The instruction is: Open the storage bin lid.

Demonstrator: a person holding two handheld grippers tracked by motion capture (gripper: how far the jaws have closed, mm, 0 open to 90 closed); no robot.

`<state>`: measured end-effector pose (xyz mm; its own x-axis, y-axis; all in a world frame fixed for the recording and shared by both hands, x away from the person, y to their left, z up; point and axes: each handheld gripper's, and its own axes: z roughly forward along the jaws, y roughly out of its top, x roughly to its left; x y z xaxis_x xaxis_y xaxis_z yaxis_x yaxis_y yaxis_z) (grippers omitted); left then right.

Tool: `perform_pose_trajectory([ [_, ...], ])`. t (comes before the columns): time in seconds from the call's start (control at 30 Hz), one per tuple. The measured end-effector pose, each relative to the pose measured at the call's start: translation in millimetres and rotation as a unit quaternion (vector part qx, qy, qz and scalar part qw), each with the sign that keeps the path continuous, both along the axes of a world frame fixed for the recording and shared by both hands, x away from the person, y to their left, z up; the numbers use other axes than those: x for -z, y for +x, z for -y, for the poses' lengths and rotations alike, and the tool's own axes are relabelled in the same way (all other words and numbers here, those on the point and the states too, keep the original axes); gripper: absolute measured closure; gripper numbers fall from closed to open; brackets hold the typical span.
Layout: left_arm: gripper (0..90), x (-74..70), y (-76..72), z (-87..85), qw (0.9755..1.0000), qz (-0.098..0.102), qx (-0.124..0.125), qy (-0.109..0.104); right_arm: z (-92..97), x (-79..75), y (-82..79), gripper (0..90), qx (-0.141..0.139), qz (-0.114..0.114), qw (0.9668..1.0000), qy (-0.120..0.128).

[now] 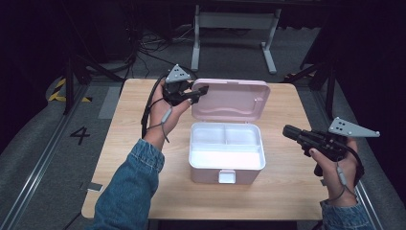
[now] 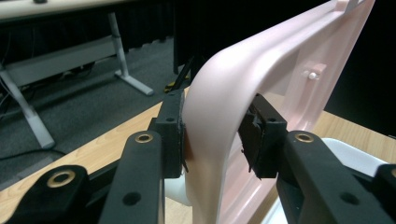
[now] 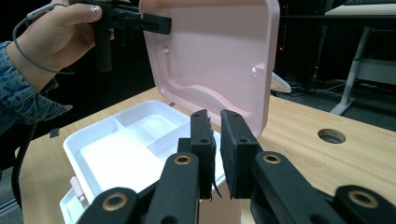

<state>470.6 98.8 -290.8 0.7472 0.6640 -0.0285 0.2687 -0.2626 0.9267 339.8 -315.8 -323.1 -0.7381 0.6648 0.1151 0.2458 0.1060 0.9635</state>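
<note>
My left tool [image 1: 205, 89] pinches the raised pink lid [image 1: 231, 99] at its corner; one pad sits off the plastic. Box [image 1: 226, 152] mid-table [image 1: 127, 143], tray empty. Right tool [image 3: 214, 154] nearly closed, empty; tips cut off below.
</note>
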Motion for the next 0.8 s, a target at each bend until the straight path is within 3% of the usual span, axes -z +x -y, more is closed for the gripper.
perform_pose_trajectory([
  [0.37, 62.2, 7.8, 24.5, 1.9, 0.9996, -0.023, -0.015, -0.011, -0.9, 4.7, 4.8, 74.2, 0.003, -0.012, 0.9995, -0.028],
  [0.47, 61.4, 11.8, 34.5, 2.1, 0.9986, -0.044, -0.019, -0.023, -0.8, 5.9, 5.7, 73.3, 0.002, -0.014, 0.9994, -0.032],
  [0.8, 57.5, 24.2, 57.5, 4.6, 0.9969, -0.069, -0.032, -0.019, 6.5, 10.3, 6.3, 71.7, 0.010, -0.019, 0.9993, -0.032],
])
